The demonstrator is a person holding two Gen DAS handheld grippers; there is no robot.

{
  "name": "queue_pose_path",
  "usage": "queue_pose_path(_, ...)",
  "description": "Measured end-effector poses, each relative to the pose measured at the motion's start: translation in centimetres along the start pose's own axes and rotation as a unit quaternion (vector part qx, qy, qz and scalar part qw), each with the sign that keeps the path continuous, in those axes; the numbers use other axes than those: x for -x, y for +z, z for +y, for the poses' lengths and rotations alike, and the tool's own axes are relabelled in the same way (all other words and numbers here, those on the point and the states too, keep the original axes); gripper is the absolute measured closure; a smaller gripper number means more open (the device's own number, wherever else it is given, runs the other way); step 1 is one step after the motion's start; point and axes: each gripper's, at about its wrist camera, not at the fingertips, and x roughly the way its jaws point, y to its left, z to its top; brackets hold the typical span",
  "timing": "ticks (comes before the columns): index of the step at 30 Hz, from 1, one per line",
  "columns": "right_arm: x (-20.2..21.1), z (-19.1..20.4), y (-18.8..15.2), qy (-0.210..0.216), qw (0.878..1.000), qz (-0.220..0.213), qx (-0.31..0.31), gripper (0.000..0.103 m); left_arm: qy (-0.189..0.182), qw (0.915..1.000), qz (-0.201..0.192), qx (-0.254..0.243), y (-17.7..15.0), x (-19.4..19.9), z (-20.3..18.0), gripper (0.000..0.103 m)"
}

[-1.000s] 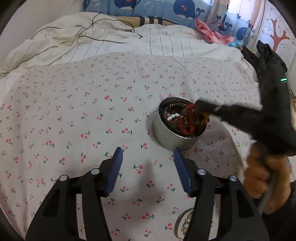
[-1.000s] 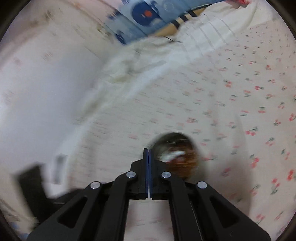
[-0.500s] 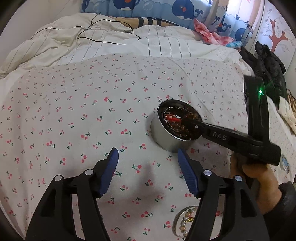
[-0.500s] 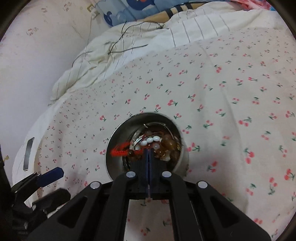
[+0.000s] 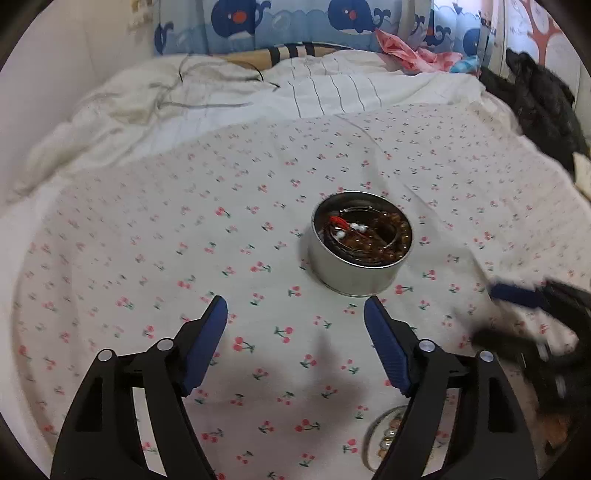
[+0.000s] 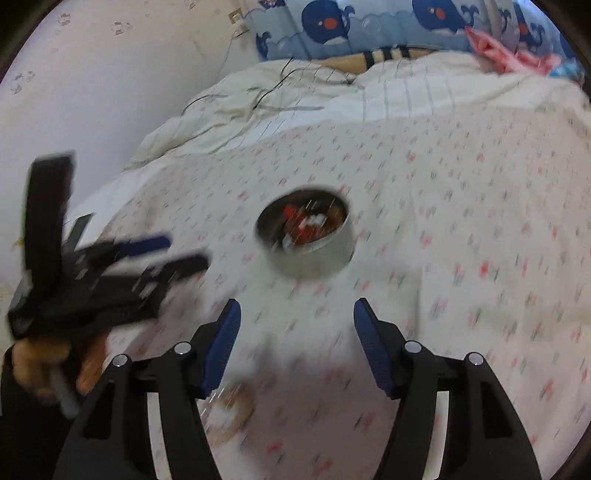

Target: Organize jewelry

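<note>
The left gripper point(image 5: 295, 310), black with blue-padded fingers, is seen spread wide over the bed, with nothing held between its fingers. The right gripper point(image 6: 297, 312), of the same build, is likewise spread wide and holds nothing; its view is blurred.

Just beyond the left gripper's fingertips, toward 1 o'clock, a round silver metal tin point(image 5: 356, 243) is set upright on a white bedsheet printed with small red cherries point(image 5: 147, 236). Inside the tin a brown beaded bracelet point(image 5: 395, 236) is curled along the wall, with a few white pearl beads point(image 5: 354, 229) and a bit of red thread point(image 5: 338, 221) beside it. In the right wrist view the same tin is found at 12 o'clock of the fingers, a little apart from them.

At 5 o'clock of the left view, partly hidden behind the right finger, a second round piece with pearl-like beads point(image 5: 386, 439) lies on the sheet; what it is cannot be told.

At 12 o'clock a rumpled white striped duvet point(image 5: 258, 99) is seen, and behind it a blue whale-patterned cushion point(image 5: 295, 18).
</note>
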Motion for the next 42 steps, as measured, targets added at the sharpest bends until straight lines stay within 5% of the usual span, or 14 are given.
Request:
queue_pose_path(10,-0.7,3.2,-4.4,-0.002,0.998,0.038,0.052,0.04,0.053,0.9976,-0.029,-0.034,-1.3,1.3,-1.6,0.025)
queue_pose_path(29,-2.5,5.1,-7.3,-0.014,0.988,0.105,0.112,0.04,0.041,0.9966,-0.045,-0.055,-1.8,1.9,-3.1,0.02)
queue_pose_path(42,-3.1,5.6,-7.8,-0.041,0.983,0.108,0.143,0.038,0.031,0.9972,-0.044,-0.051,-2.1,1.6,-2.7,0.018)
